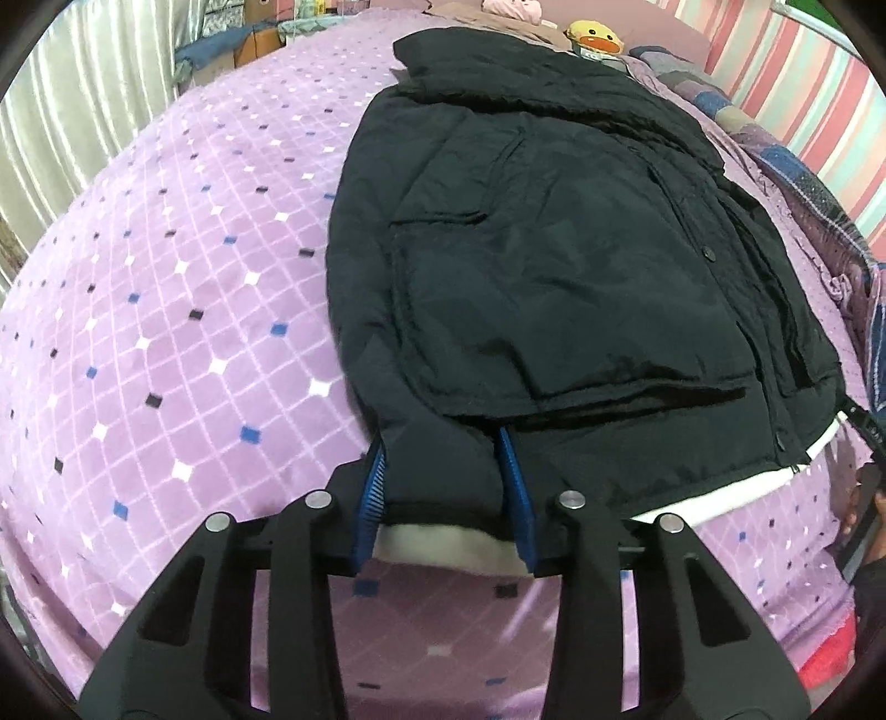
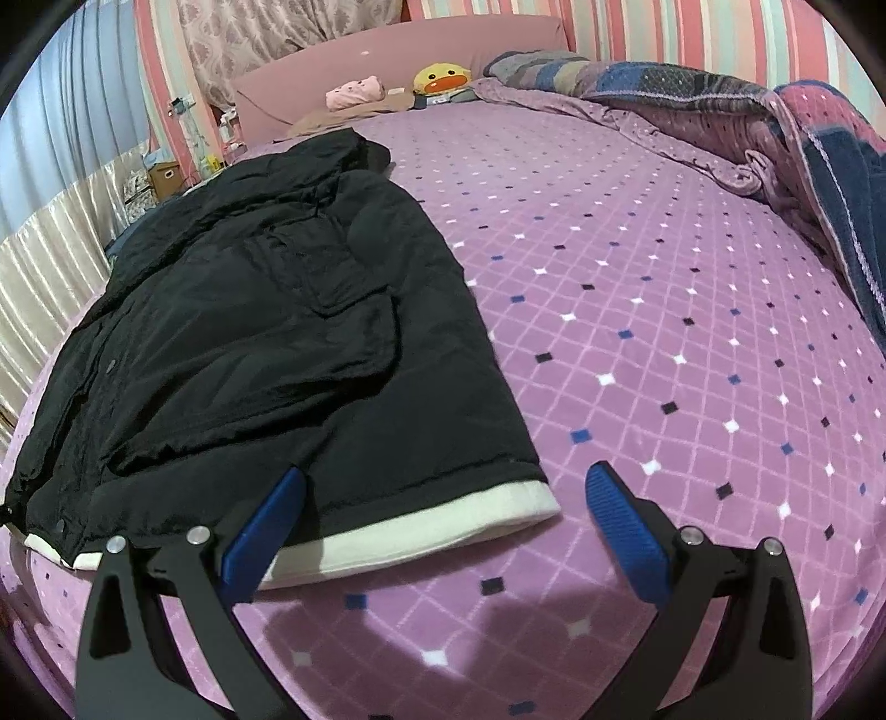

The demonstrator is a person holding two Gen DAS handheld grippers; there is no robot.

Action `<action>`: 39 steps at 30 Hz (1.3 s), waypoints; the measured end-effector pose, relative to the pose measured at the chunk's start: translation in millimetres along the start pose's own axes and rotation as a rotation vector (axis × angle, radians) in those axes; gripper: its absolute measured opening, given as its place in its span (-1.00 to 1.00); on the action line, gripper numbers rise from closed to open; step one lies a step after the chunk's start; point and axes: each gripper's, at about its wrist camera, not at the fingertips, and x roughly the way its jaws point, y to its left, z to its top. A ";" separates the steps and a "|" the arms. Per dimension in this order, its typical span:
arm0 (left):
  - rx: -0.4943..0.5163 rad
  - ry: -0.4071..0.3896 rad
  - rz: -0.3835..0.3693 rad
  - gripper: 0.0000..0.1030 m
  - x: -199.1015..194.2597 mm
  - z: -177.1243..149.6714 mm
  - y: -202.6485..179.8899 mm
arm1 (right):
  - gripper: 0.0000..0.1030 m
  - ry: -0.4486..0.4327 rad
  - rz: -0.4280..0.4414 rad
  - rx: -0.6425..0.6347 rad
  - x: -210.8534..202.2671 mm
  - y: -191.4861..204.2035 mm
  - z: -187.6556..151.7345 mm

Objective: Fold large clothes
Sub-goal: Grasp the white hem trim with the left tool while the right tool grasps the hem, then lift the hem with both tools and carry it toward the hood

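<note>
Black jacket (image 1: pixel 554 266) was laid flat on purple bed (image 1: pixel 166 310). Its hem corner was clenched betw. pads of left tool (image 1: pixel 443 471). Right tool (image 2: pixel 443 526) was held released over opp. hem corner.

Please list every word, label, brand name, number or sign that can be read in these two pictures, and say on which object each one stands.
None can be read.
The tag under the yellow duck plush carries print, too small and blurred to read.
The black jacket shows no lettering or logo.
The purple blanket carries only a diamond pattern.
The boxes beside the bed show no legible label.
</note>
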 end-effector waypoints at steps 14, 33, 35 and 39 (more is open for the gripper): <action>0.063 0.006 -0.030 -0.53 -6.3 -7.9 -4.9 | 0.96 0.011 0.008 -0.005 -1.0 -1.3 2.8; 0.082 0.004 -0.012 -0.54 -1.7 -5.2 -8.3 | 0.48 0.156 0.158 -0.082 24.3 -7.2 12.5; 0.077 0.004 -0.014 -0.55 -1.3 -4.7 -8.8 | 0.31 0.174 0.191 -0.071 26.9 -9.8 12.9; 0.086 -0.004 0.001 -0.57 -2.8 -6.4 -13.5 | -0.36 0.185 0.240 -0.077 23.4 -3.9 14.0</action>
